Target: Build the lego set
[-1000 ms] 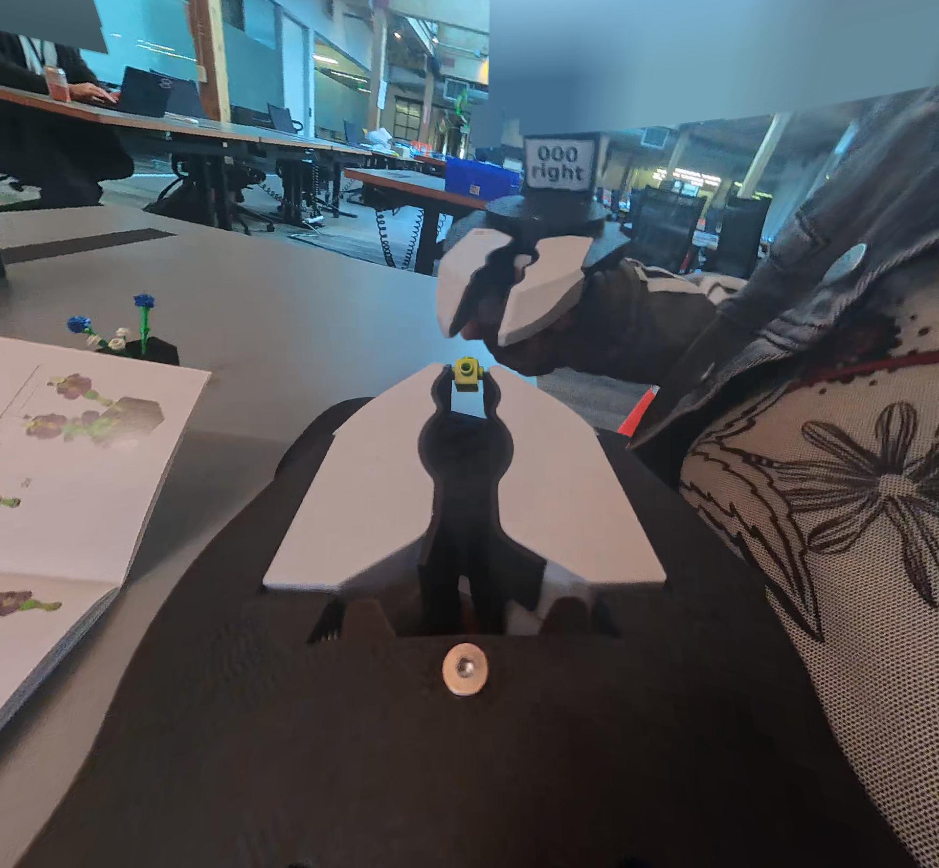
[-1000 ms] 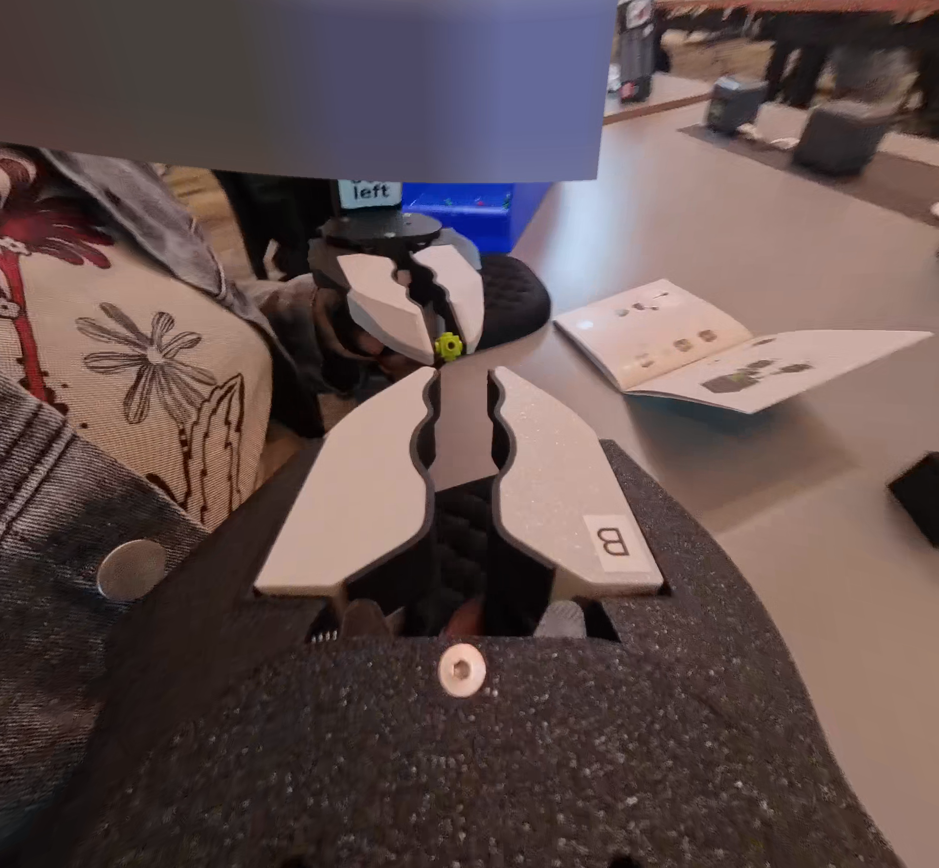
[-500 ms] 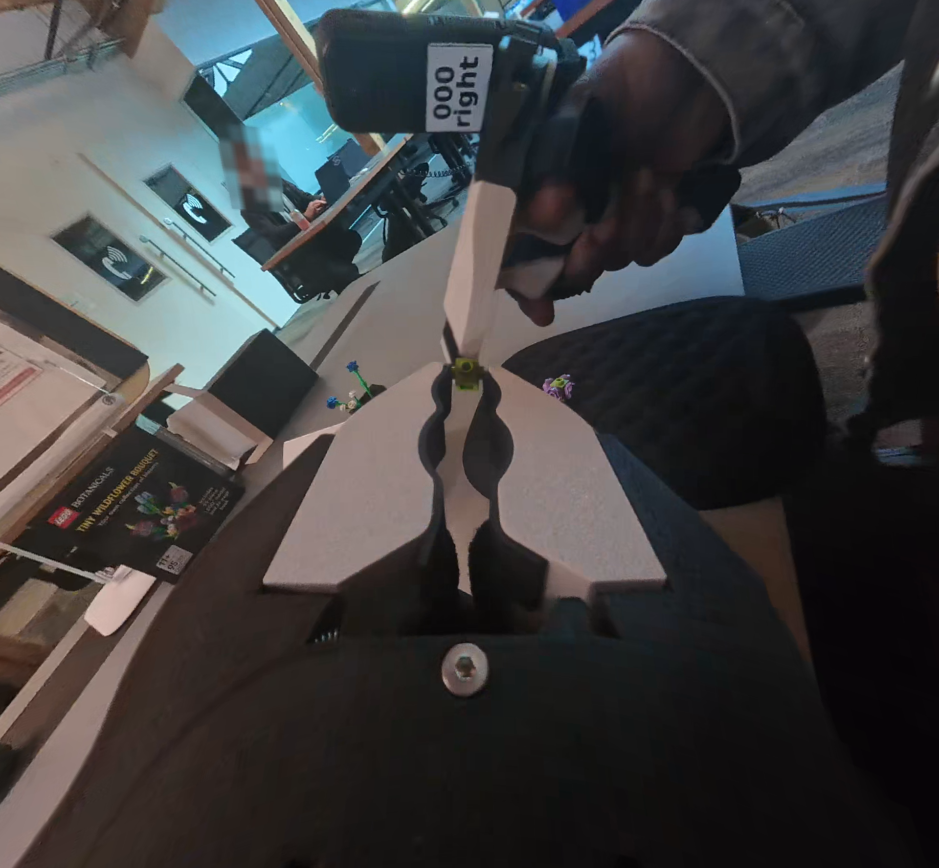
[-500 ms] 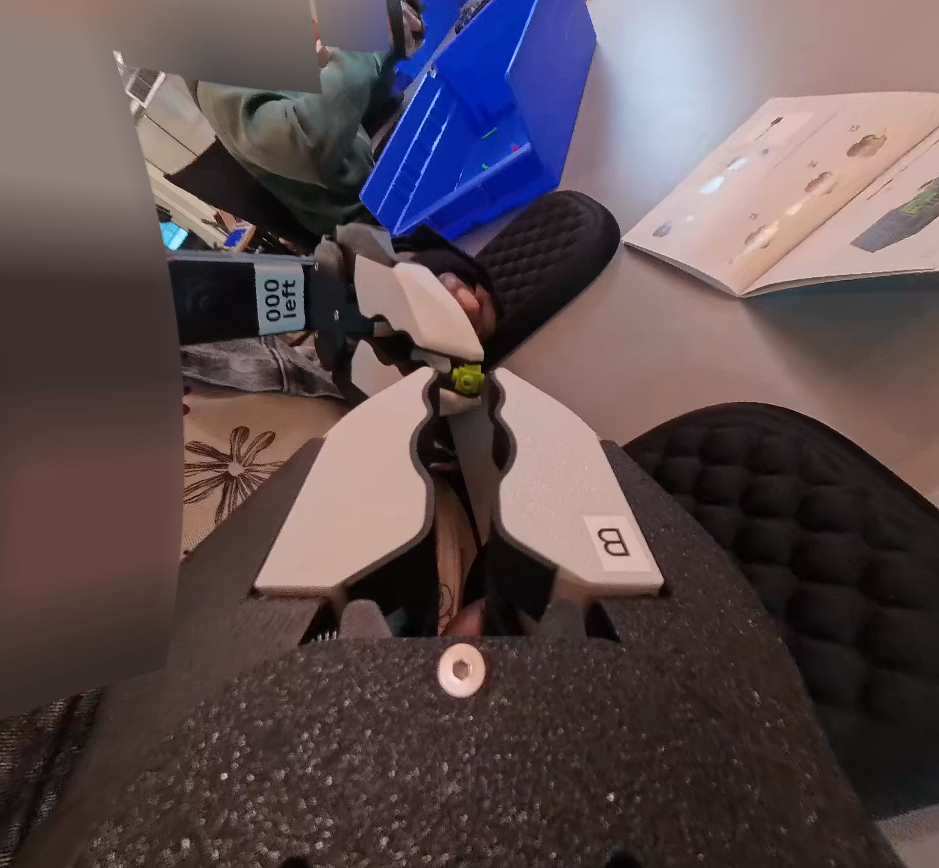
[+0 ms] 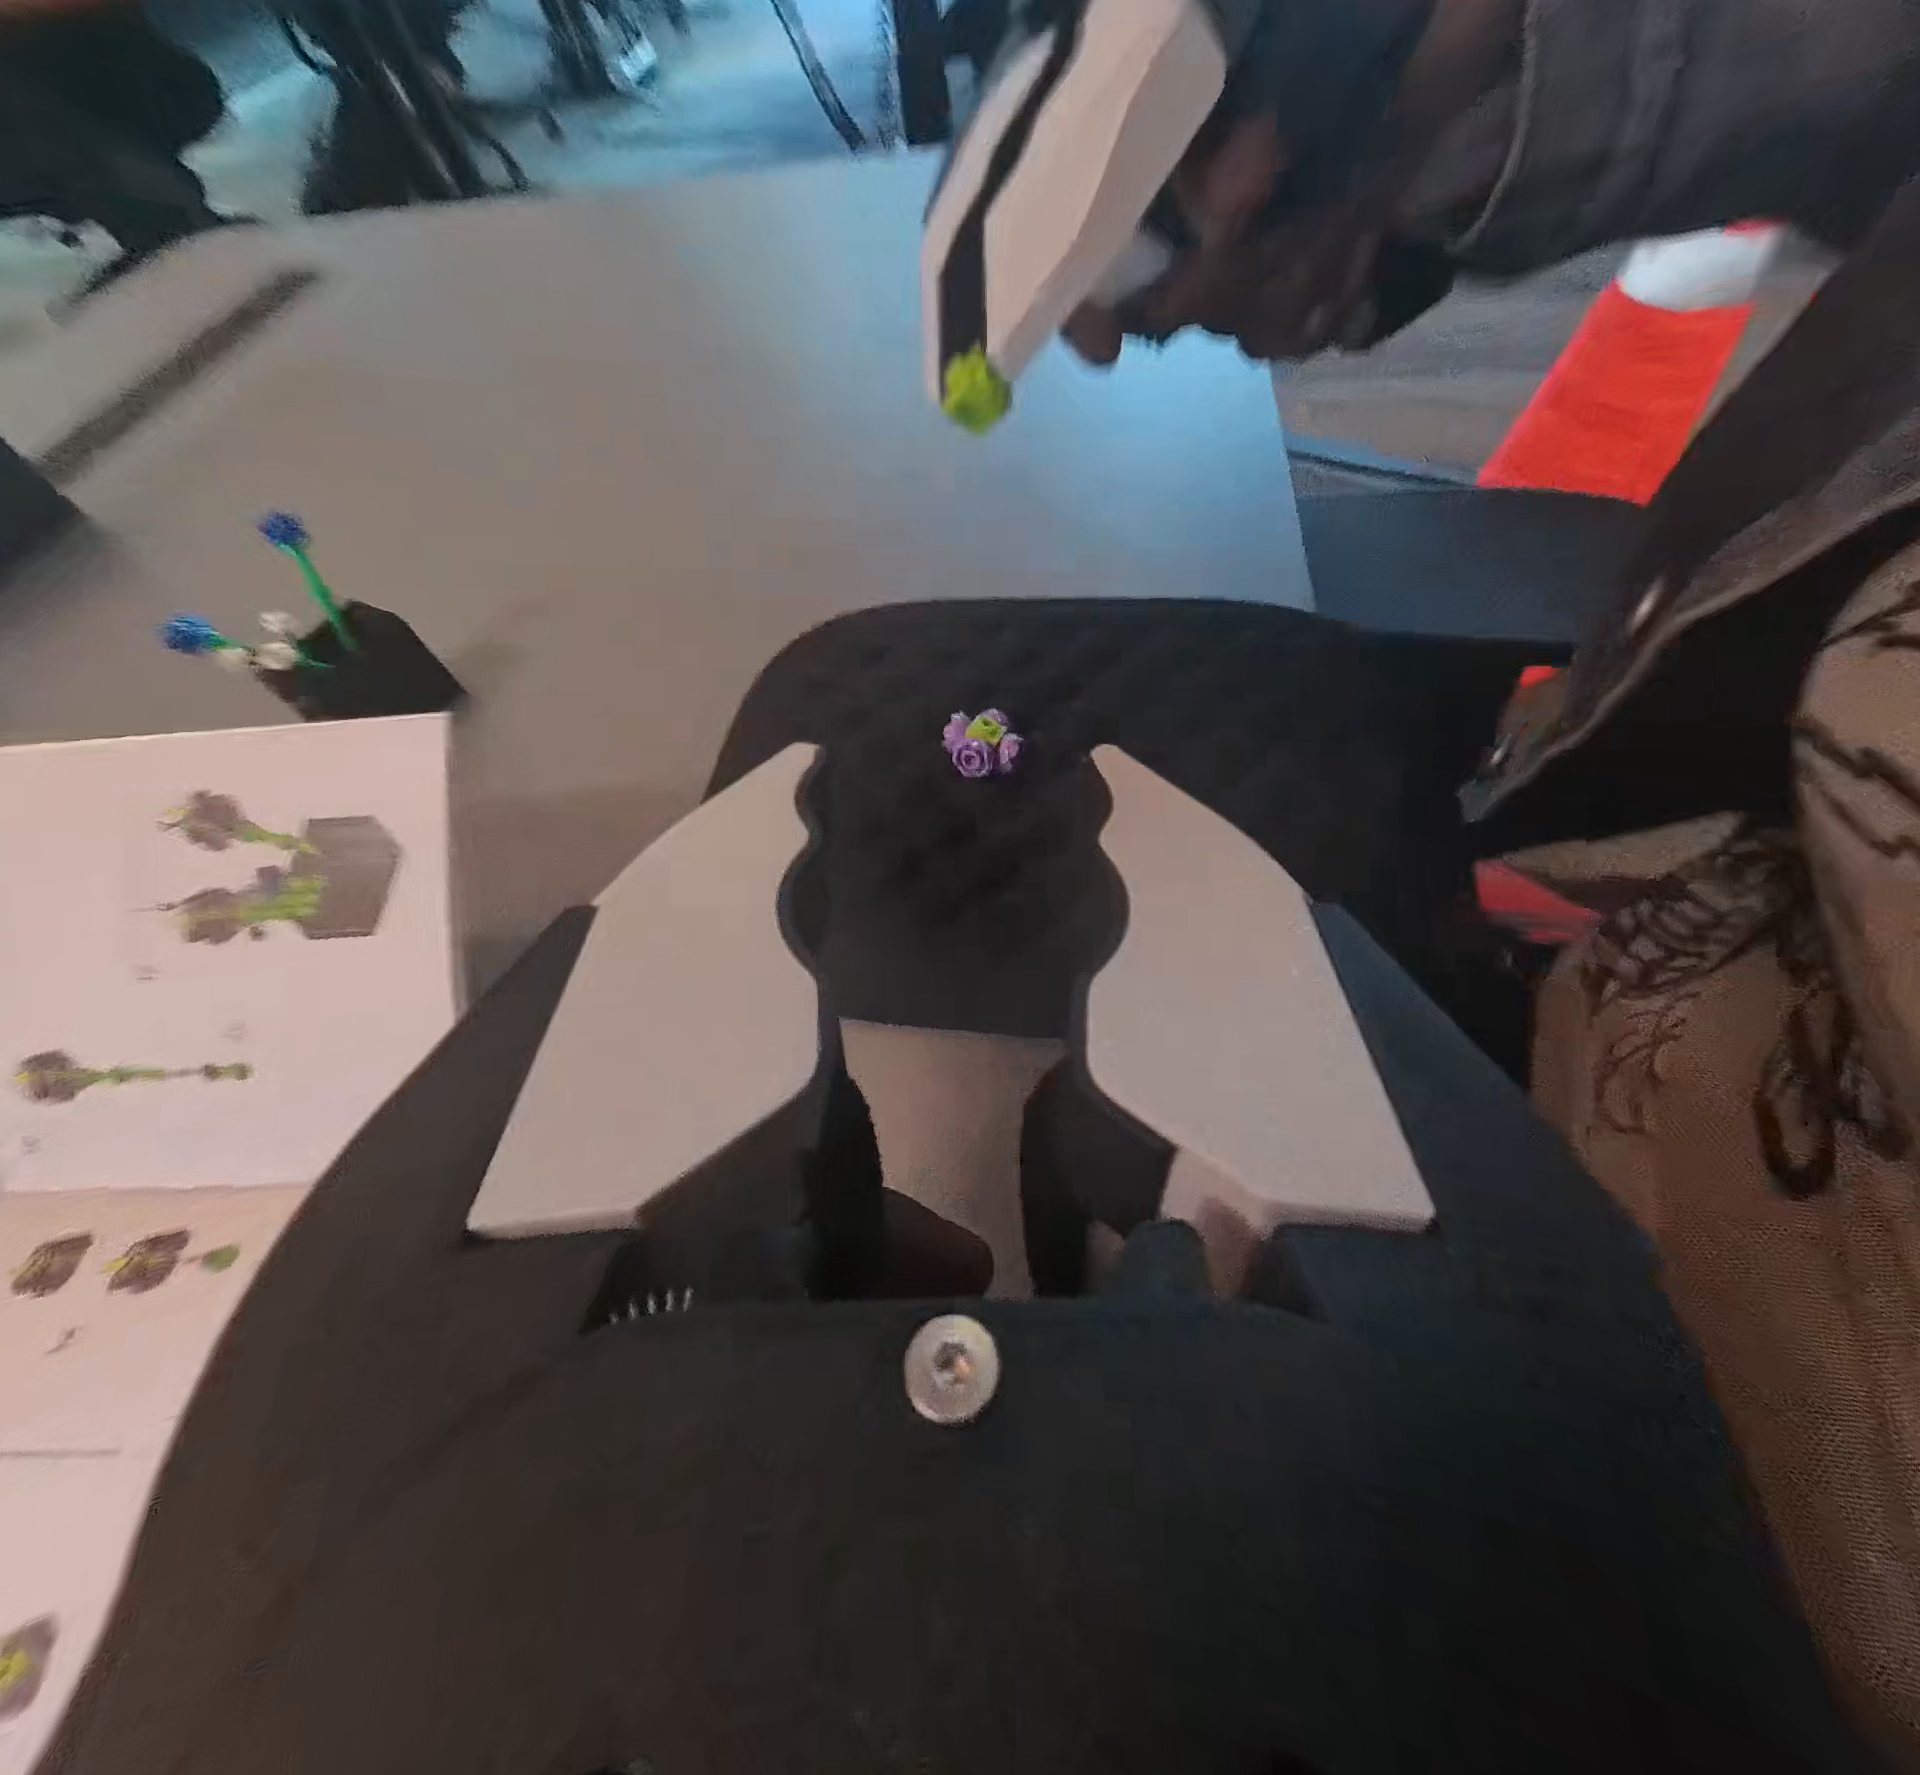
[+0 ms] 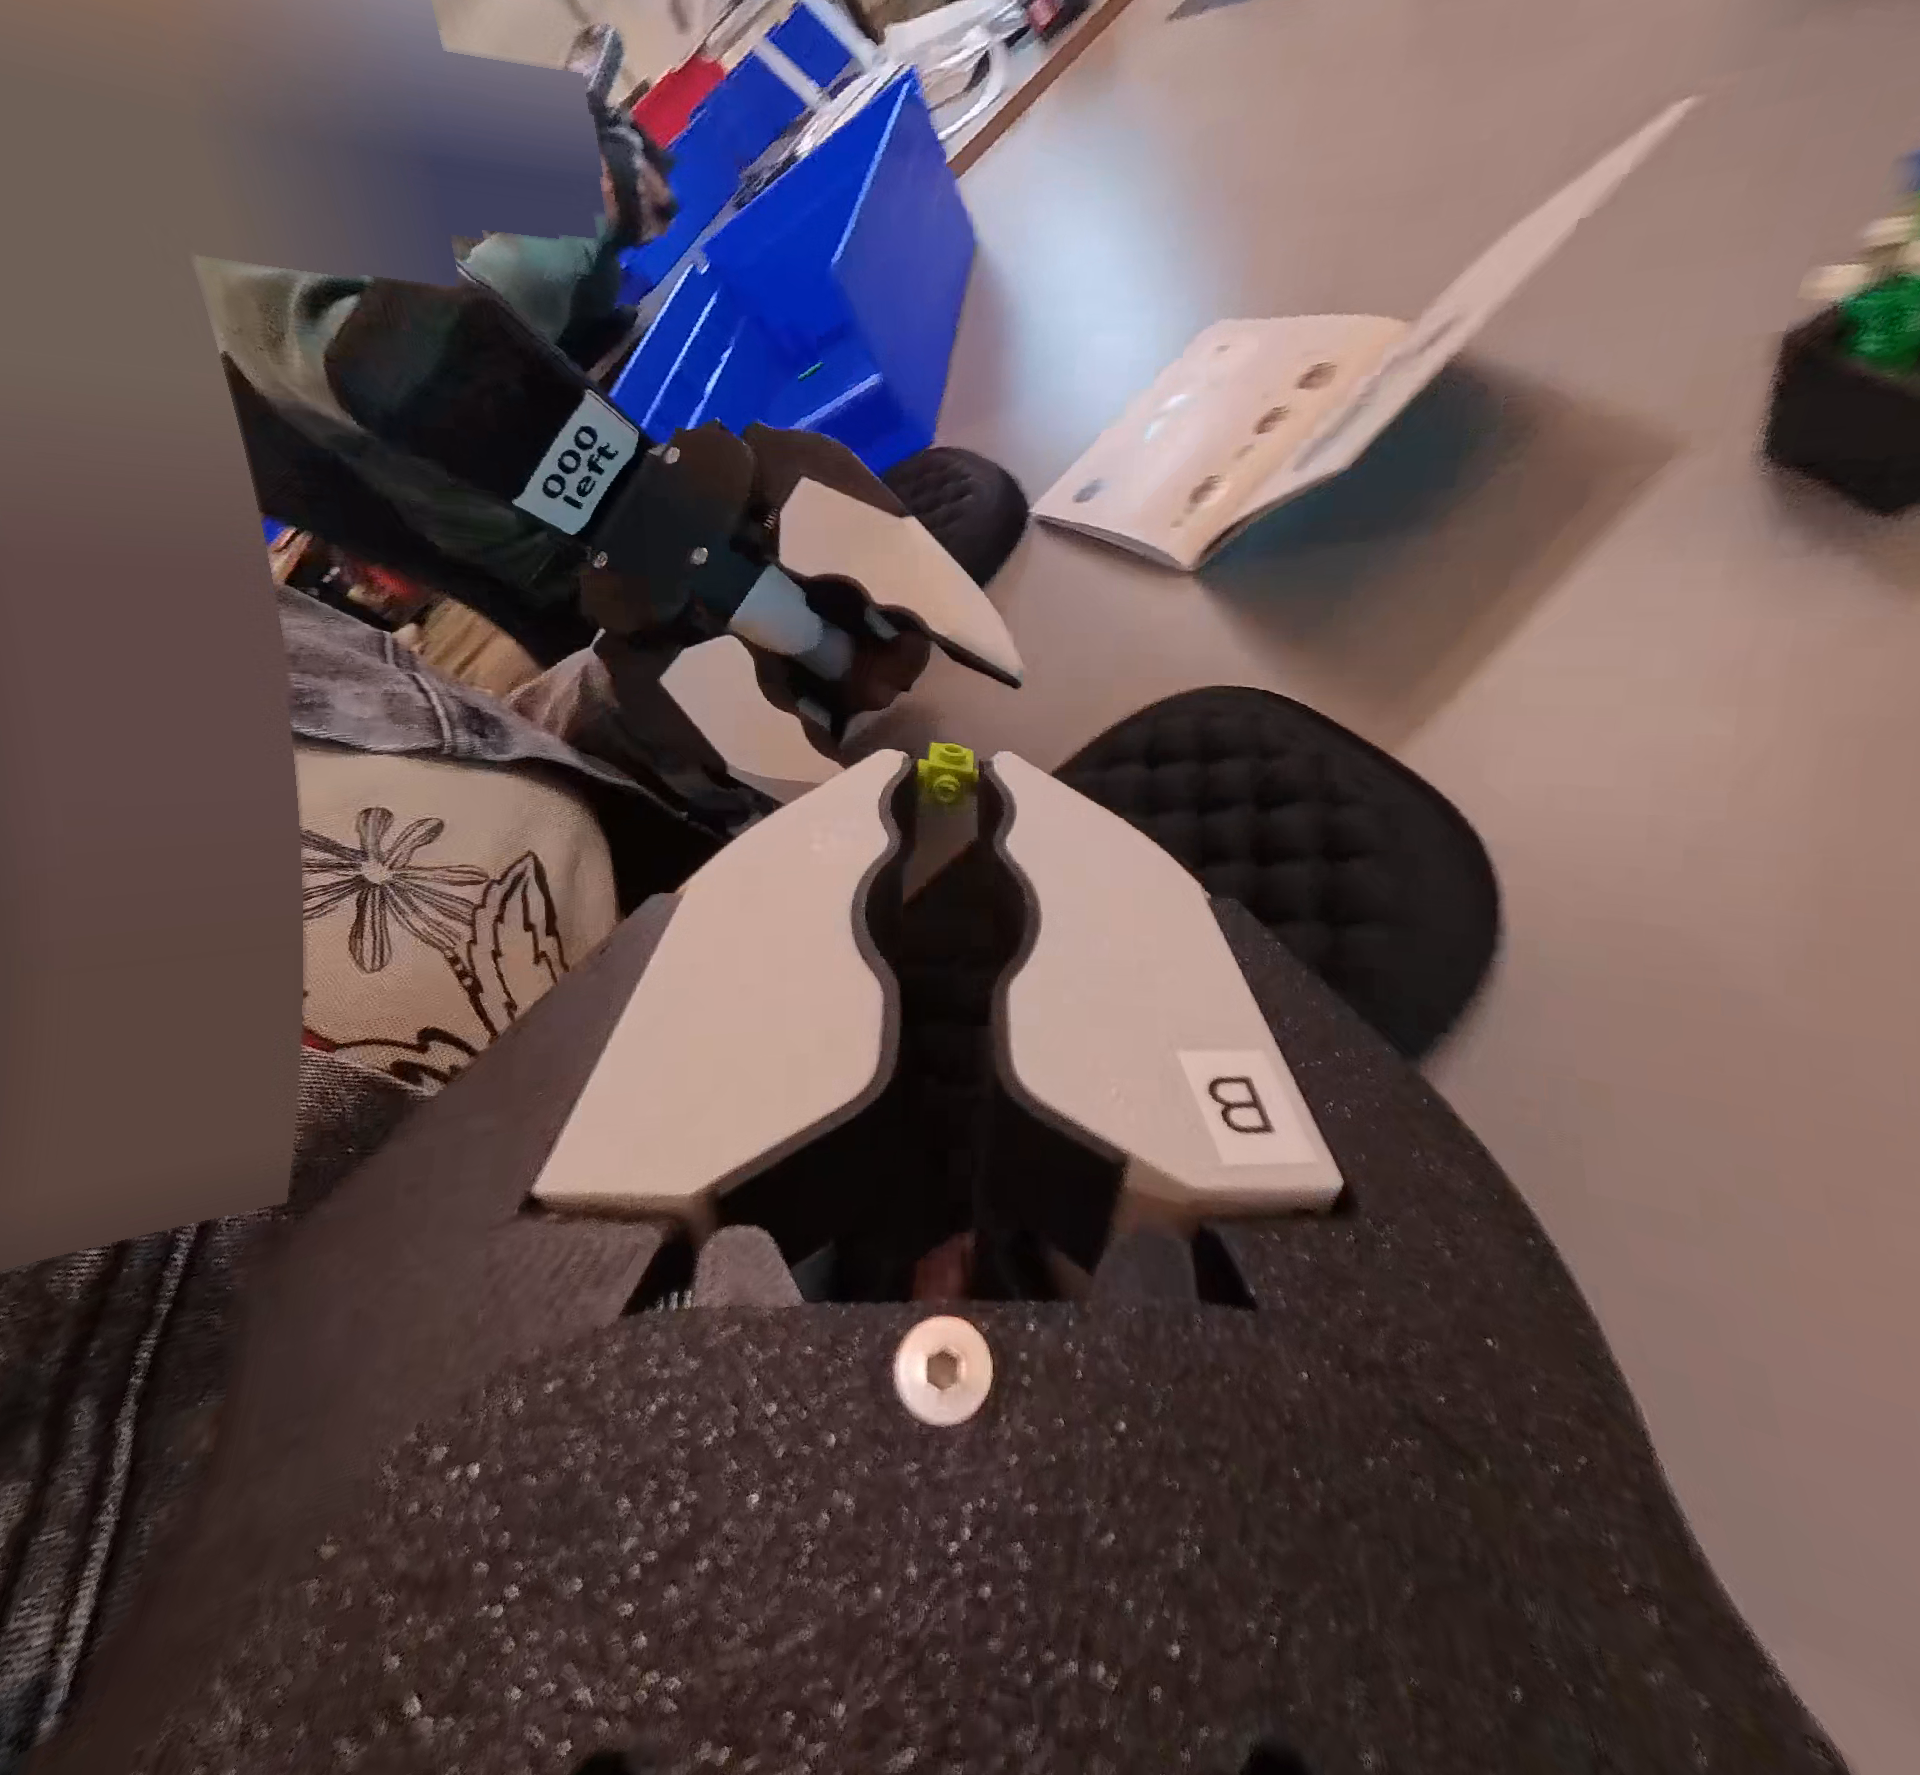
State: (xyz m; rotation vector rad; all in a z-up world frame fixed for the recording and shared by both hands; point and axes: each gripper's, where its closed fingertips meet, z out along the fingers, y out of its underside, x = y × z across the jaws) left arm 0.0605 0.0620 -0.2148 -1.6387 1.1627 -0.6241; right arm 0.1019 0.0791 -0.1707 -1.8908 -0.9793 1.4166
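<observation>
While clamped: lime brick [image 6: 943, 776] in right gripper [image 6: 945, 769]

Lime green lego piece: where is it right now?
The lime green lego piece is pinched at the tips of the right tongs, held in the air above the grey table. The left tongs are open, over the purple flower cluster on the black pad.

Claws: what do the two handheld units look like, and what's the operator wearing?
Both match: the left claw and right claw have two flat pale-grey fingers with wavy black inner edges on a rough black body with one silver hex screw. The right carries a small white sticker on one finger. Each handle bears a white label. Sleeves are grey denim, over a cream top with a dark floral print.
</observation>
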